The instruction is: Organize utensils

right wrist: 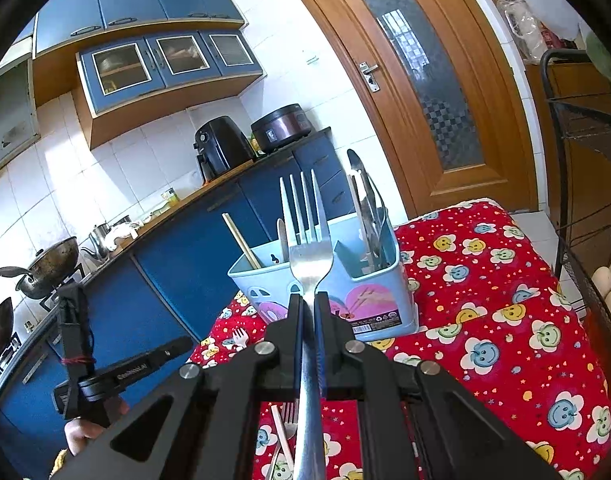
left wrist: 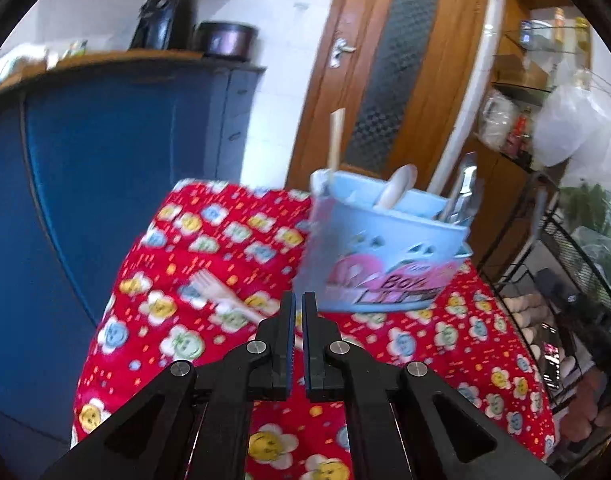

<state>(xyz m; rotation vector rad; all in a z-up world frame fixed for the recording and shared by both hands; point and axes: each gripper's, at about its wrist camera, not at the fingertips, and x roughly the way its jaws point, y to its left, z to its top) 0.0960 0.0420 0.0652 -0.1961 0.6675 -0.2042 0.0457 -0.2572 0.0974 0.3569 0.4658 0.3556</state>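
A light blue utensil holder [left wrist: 379, 252] [right wrist: 337, 280] stands on the red flowered tablecloth [left wrist: 445, 344] [right wrist: 485, 288] and holds a chopstick [left wrist: 336, 140], a white spoon [left wrist: 397, 190] and metal utensils [left wrist: 463, 190]. My right gripper [right wrist: 308, 300] is shut on a metal fork [right wrist: 307, 240], tines up, just in front of the holder. My left gripper [left wrist: 298, 298] is shut and empty, just short of the holder's base. A white plastic fork [left wrist: 221, 294] [right wrist: 240, 337] lies on the cloth left of it. More forks [right wrist: 284, 428] lie under my right gripper.
Blue kitchen cabinets [left wrist: 117, 168] stand to the left, with a counter carrying an air fryer [right wrist: 221, 148] and a cooker [right wrist: 281, 125]. A wooden door [left wrist: 389, 72] is behind the table. A black wire rack [left wrist: 565, 280] with eggs stands on the right.
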